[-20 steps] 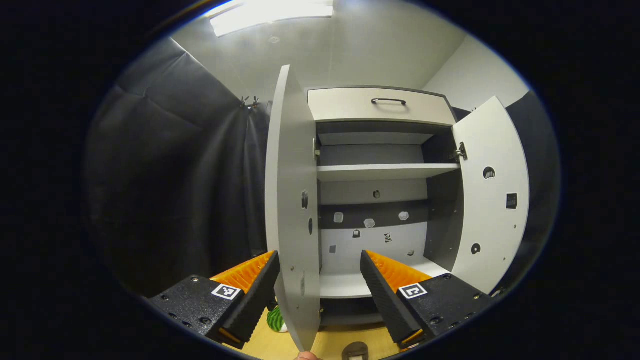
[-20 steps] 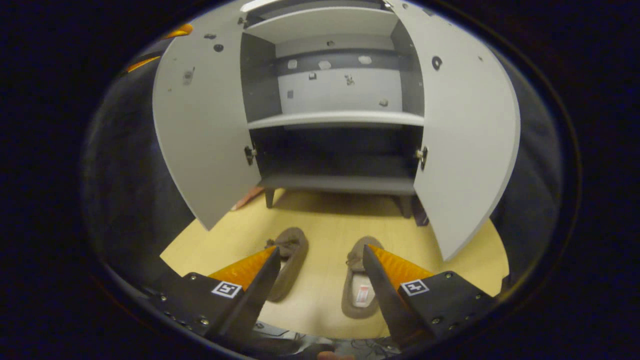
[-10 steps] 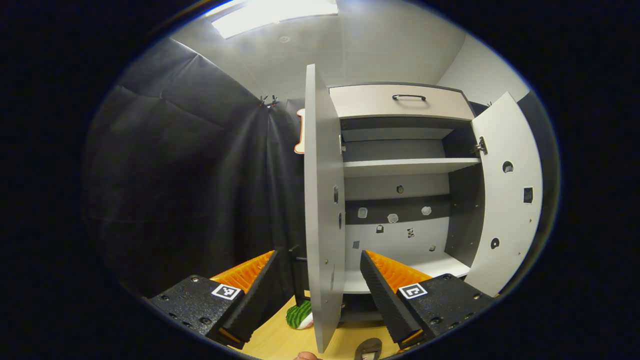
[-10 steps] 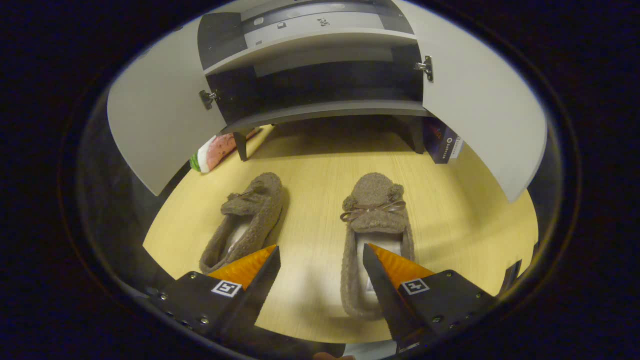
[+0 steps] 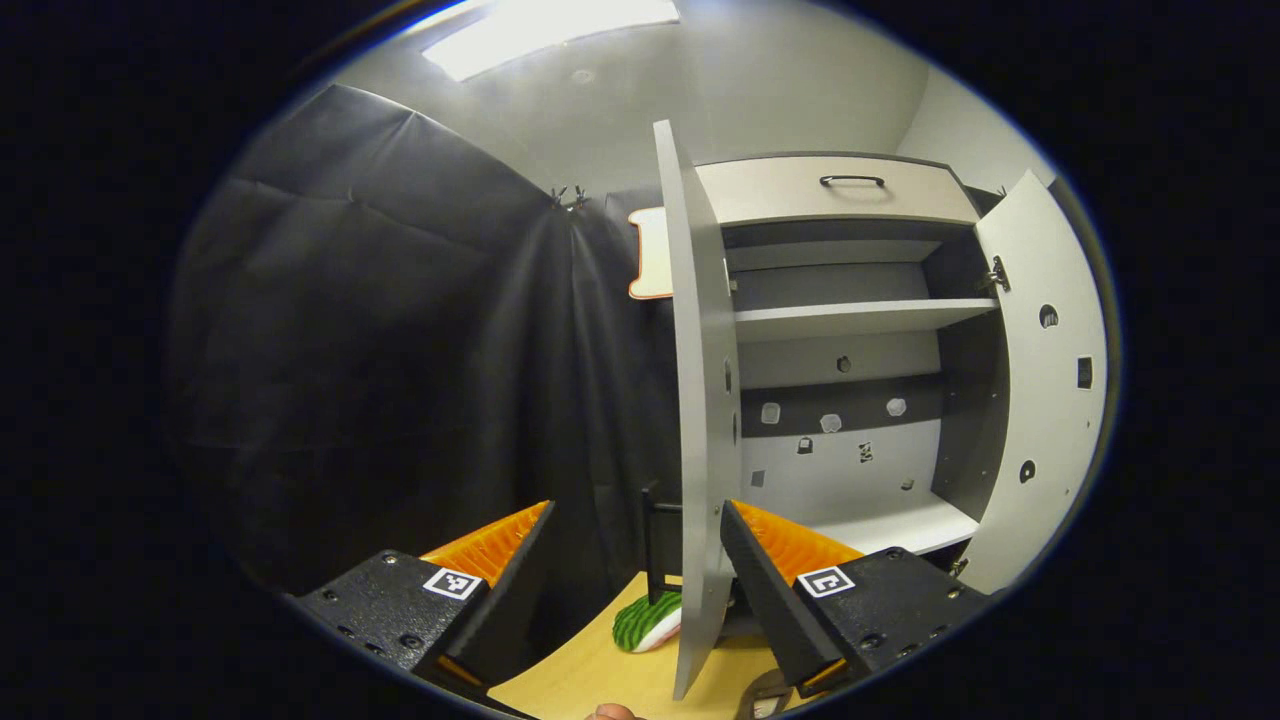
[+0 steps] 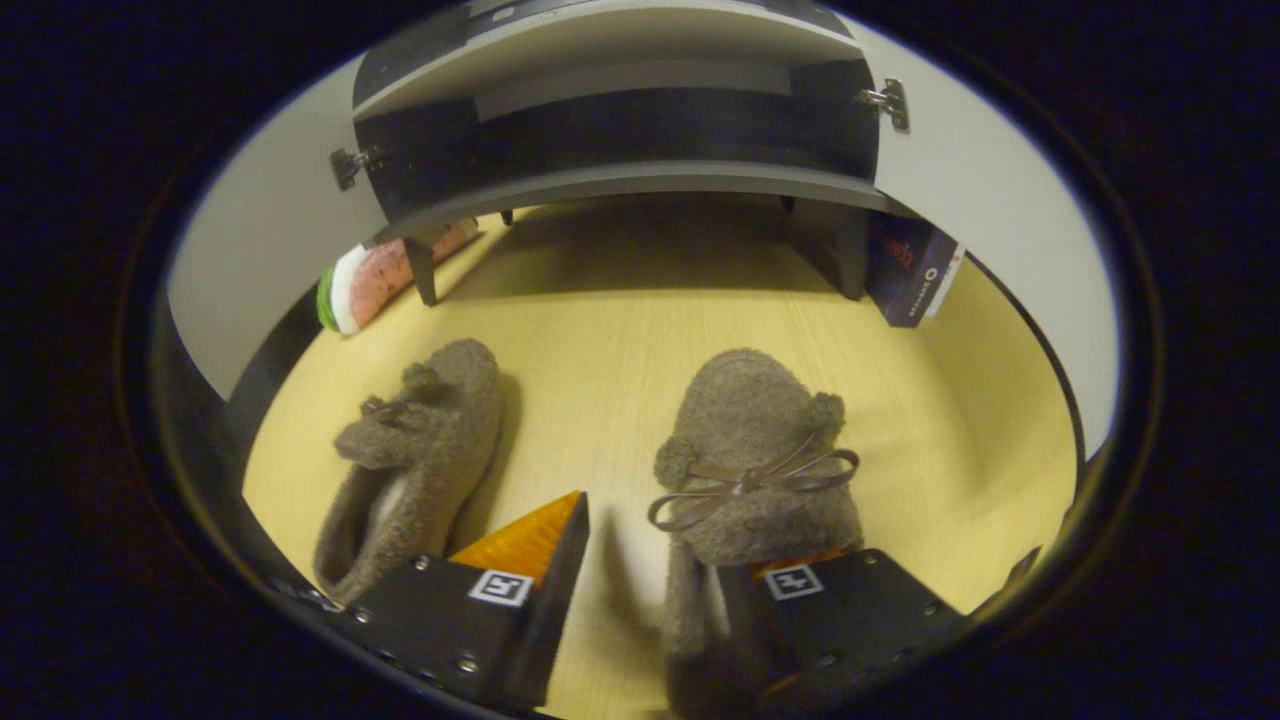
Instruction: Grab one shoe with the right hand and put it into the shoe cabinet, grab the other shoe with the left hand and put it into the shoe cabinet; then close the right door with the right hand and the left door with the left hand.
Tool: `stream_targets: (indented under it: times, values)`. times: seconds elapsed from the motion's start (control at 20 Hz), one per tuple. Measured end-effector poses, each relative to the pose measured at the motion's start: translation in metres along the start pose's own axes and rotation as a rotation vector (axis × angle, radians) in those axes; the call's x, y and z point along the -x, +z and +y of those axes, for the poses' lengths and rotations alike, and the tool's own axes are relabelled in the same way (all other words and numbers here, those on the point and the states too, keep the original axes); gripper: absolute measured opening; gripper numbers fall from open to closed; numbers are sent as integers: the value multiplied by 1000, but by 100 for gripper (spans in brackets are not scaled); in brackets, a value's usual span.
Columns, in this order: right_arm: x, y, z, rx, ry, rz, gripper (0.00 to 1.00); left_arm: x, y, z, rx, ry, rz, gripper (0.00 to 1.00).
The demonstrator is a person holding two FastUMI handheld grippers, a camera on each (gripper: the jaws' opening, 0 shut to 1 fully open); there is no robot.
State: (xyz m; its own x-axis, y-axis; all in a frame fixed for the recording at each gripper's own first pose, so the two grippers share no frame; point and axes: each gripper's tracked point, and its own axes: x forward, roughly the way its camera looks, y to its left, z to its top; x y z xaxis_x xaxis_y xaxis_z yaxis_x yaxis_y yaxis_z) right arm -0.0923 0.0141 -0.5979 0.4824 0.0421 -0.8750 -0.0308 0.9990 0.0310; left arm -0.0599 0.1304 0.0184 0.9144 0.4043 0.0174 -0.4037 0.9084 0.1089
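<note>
Two brown slippers lie on the floor; my right gripper (image 6: 650, 560), jaws spread, straddles the right slipper's (image 6: 745, 440) wall. My left gripper (image 5: 635, 560) hangs open, left door (image 5: 700, 400) at 12 o'clock.

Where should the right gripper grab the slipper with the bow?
Grip the side wall of the bow slipper at its open heel end, coming from above. The right gripper already has one finger inside the opening and one outside, so closing should pinch that wall.
</note>
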Motion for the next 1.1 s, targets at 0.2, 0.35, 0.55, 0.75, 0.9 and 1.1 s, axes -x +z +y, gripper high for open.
stream_targets:
  times: [0.2, 0.35, 0.55, 0.75, 0.9, 1.1]
  values:
    - [2, 1, -2, -1, -28, 26, 8, -2, 3, 4, 2, 12, -14, 99]
    - [5, 7, -5, 2, -33, 2, 1, -4, 3, 0, 13, -4, -17, 99]
    - [28, 33, -13, -36, -35, -71, 1, -8, 3, -8, 20, -27, -22, 99]
    - [74, 90, -18, -49, -11, -211, 0, -12, 1, -13, 30, -44, -23, 99]
    - [116, 150, -21, -55, 8, -339, 0, -15, -2, -13, 35, -50, -23, 99]
    - [163, 226, -20, -15, 24, -481, 0, -14, -7, -14, 40, -53, -15, 99]
